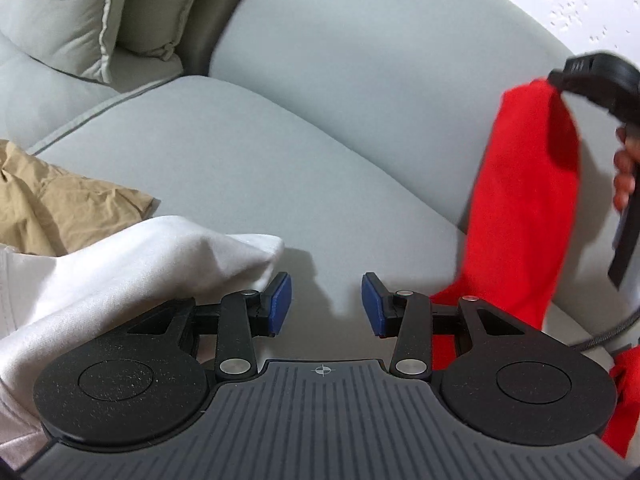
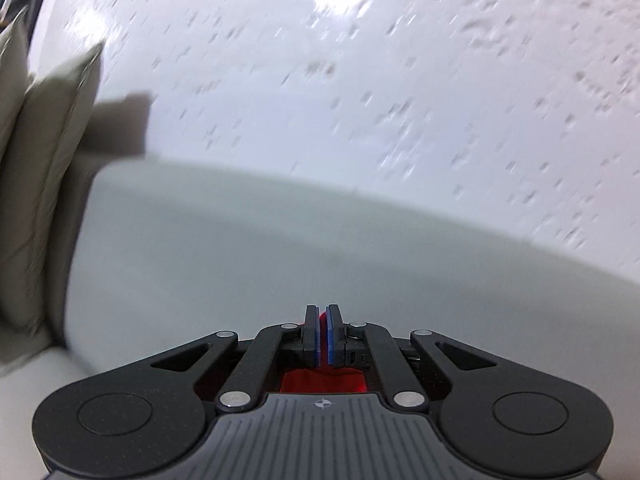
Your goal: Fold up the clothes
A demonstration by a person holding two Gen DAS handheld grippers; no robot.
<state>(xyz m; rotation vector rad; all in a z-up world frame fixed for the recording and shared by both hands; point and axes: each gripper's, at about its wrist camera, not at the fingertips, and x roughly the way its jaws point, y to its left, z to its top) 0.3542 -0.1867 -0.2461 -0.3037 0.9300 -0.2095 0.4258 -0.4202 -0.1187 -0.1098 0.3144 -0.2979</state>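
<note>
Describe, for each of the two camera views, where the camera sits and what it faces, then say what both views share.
Left wrist: sits on the left gripper, open, facing a grey sofa, white garment and tan garment; a hand shows.
Right wrist: sits on the right gripper, facing the sofa backrest and speckled wall.
Shared: the red garment that the right gripper clamps.

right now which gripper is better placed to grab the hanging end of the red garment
Left. The left gripper is open and empty beside the red garment's hanging lower part, while the right gripper is already shut on its top.
</note>
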